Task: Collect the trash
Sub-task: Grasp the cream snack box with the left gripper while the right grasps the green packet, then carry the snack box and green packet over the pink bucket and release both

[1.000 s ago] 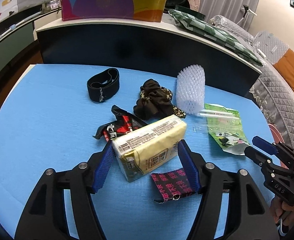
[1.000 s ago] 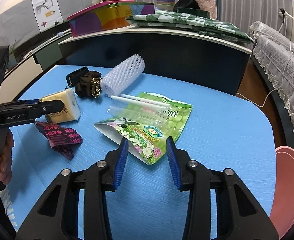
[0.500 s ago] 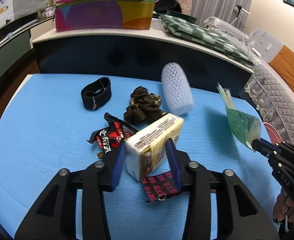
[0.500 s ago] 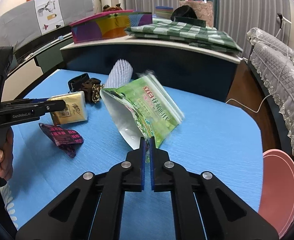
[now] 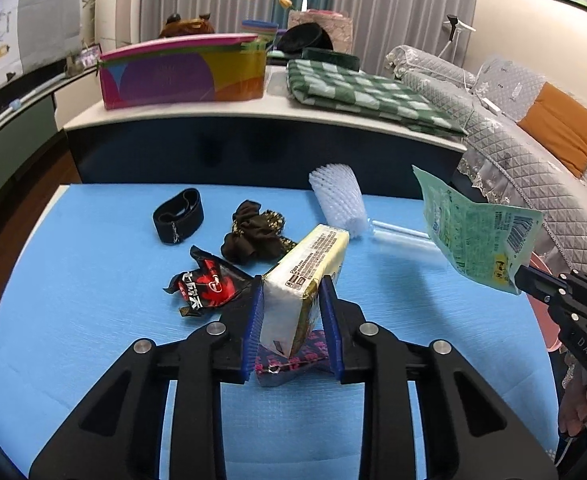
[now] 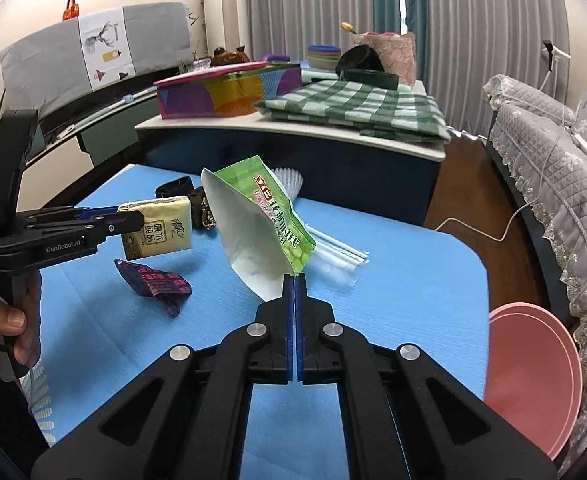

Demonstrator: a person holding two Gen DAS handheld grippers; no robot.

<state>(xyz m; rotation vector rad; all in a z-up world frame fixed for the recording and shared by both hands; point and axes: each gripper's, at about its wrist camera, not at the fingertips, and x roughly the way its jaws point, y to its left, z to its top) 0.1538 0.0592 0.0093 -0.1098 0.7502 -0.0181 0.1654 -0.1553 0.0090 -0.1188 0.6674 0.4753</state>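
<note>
A broad blue foam-covered table (image 5: 73,280) fills both views, with a pink round plastic basin (image 6: 533,364) standing off its right edge. Above the table, the right gripper (image 6: 294,280) is clamped on the bottom corner of a green printed snack bag (image 6: 261,220), which hangs clear of the surface with its silver inside facing left. The left gripper (image 5: 291,312), whose jaws have just been closing, squeezes a yellow soft-pack of tissues (image 5: 305,280) between its blue pads and holds it tilted, off the table. Beyond it a white foam-net fruit sleeve (image 5: 339,200) lies on the table beside a clear plastic sleeve of white sticks (image 6: 339,256). Nearer the middle rest a crumpled dark brown fabric scrunchie (image 5: 253,236) and a black elastic band (image 5: 178,216). A red-and-black crumpled wrapper (image 5: 207,286) sits left of the tissue pack, and a dark maroon wrapper with pink print (image 6: 153,284) lies just under it
</note>
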